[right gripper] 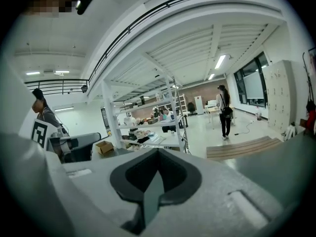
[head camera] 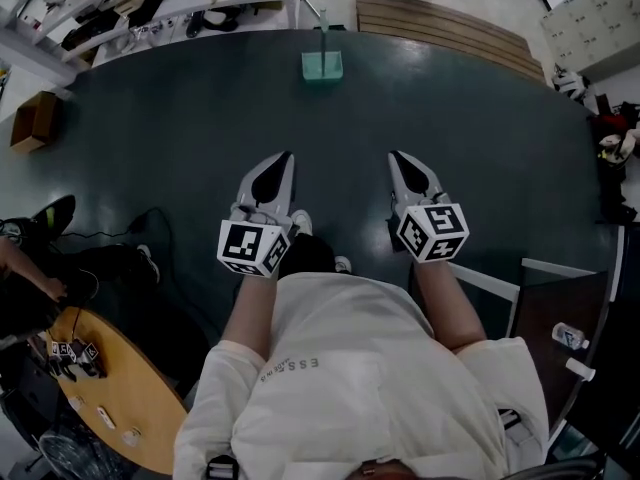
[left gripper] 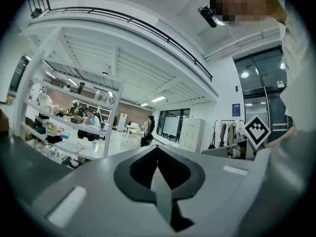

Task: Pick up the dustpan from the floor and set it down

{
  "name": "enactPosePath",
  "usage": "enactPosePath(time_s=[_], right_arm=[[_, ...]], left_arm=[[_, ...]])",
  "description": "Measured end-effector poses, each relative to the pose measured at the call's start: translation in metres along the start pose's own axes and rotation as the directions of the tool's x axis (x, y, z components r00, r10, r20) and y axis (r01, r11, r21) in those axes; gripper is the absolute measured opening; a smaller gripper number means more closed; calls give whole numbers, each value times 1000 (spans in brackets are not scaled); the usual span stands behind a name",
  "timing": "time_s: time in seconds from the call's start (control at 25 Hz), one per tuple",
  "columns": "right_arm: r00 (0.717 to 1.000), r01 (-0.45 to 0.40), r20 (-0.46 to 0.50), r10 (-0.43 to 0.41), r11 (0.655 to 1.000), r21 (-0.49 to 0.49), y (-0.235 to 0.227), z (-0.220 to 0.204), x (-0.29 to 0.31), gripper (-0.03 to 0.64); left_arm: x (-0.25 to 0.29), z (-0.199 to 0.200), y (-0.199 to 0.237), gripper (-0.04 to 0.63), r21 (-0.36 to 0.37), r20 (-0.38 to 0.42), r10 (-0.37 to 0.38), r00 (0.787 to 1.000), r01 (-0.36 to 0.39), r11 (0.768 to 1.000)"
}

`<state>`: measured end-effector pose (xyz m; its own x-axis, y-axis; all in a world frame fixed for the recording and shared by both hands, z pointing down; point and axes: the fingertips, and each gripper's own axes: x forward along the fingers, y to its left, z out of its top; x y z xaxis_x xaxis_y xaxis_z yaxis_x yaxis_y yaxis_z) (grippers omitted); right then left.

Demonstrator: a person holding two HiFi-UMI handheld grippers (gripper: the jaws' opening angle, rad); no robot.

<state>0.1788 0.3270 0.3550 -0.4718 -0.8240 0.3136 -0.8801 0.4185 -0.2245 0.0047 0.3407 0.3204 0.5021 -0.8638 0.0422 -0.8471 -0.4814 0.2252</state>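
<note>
A pale green dustpan [head camera: 322,65] stands on the dark floor [head camera: 200,118] far ahead of me, its thin handle upright. My left gripper [head camera: 285,157] and right gripper [head camera: 398,155] are held side by side in front of my body, pointing toward the dustpan and well short of it. In both, the jaws meet at the tips with nothing between them. The left gripper view shows its shut jaws [left gripper: 157,148] aimed level at shelves and a distant room. The right gripper view shows its shut jaws [right gripper: 158,150] the same way. Neither gripper view shows the dustpan.
A cardboard box [head camera: 33,120] sits at the floor's left edge. Wooden planks [head camera: 450,28] lie beyond the dustpan to the right. A round wooden table [head camera: 115,393] and a seated person's legs are at my lower left. A white frame [head camera: 520,288] stands at my right.
</note>
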Motion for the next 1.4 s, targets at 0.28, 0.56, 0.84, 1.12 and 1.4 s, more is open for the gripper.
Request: enactPosePath(time_s=[0.28, 0.56, 0.84, 1.12, 1.4], right_arm=[[999, 48, 3, -48, 999, 2, -3, 36, 79, -9], [995, 97, 8, -97, 995, 13, -10, 58, 141, -9], [993, 101, -56, -101, 995, -1, -28, 61, 201, -9], [982, 113, -150, -115, 993, -24, -75, 64, 294, -9], [961, 57, -265, -74, 996, -73, -124, 71, 402, -9]], left_arm=[[48, 23, 70, 9, -4, -5, -41, 999, 41, 999], [85, 38, 127, 9, 4, -6, -46, 999, 46, 999], [123, 25, 165, 9, -29, -36, -21, 999, 20, 999], [202, 18, 216, 9, -20, -75, 14, 997, -15, 1000], [304, 14, 271, 9, 14, -97, 36, 995, -35, 999]])
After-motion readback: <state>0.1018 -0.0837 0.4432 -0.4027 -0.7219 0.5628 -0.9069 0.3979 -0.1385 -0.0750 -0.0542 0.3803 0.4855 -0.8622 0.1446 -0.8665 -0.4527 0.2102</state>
